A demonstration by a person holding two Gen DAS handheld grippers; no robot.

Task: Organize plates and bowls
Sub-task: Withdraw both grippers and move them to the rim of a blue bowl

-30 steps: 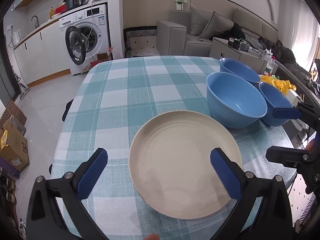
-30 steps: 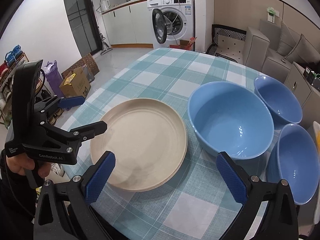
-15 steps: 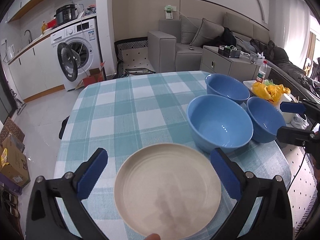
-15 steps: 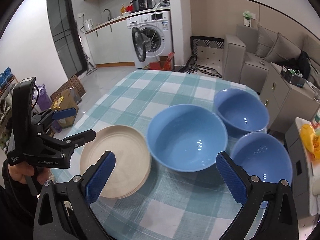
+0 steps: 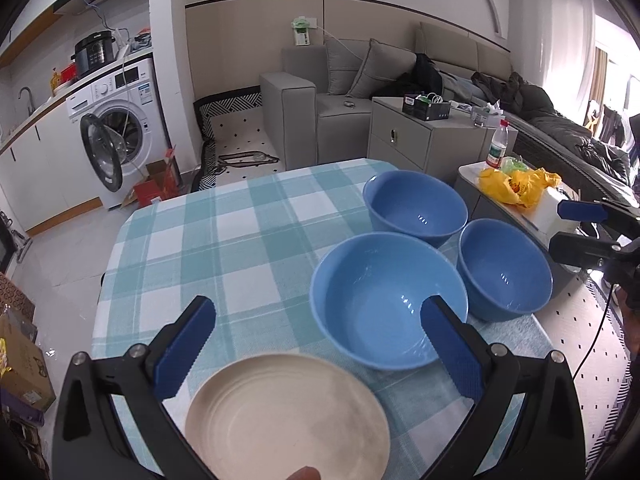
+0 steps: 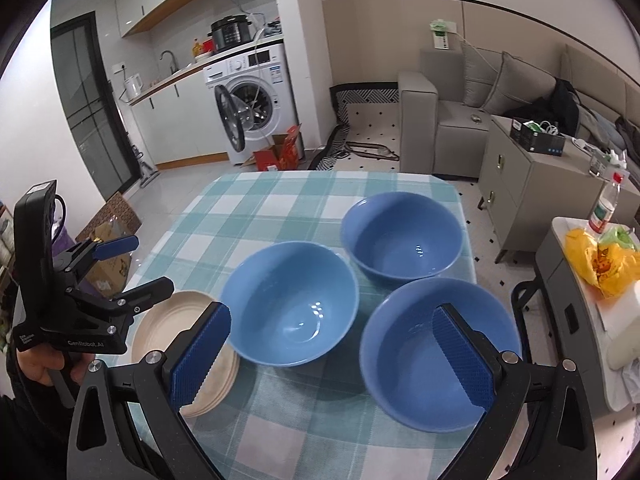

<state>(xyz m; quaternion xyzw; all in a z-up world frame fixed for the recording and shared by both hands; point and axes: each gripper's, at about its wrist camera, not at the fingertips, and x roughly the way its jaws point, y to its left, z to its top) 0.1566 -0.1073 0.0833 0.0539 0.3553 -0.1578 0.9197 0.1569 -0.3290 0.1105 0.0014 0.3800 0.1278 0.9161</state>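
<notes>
A cream plate (image 5: 288, 412) lies at the near edge of the checked table (image 5: 224, 248); in the right wrist view (image 6: 160, 328) it looks like a stack of plates. Three blue bowls stand to its right: a large one (image 5: 384, 300), one behind it (image 5: 416, 208) and one at the right edge (image 5: 504, 272). My left gripper (image 5: 316, 348) is open and empty, held above the plate. My right gripper (image 6: 332, 356) is open and empty, held above the near side of the large bowl (image 6: 292, 300) and the nearest bowl (image 6: 432, 352).
A side table (image 5: 516, 208) with a yellow bag (image 5: 516, 184), a bottle (image 5: 498, 144) and a white box stands just right of the table. A grey sofa (image 5: 360, 80), a cabinet and a washing machine (image 5: 120, 132) lie beyond. Cardboard boxes sit on the floor at the left.
Both grippers have pulled back and risen from the table, so the plate and bowls look smaller and lower in view. Both stay open. Nothing on the table has moved.
</notes>
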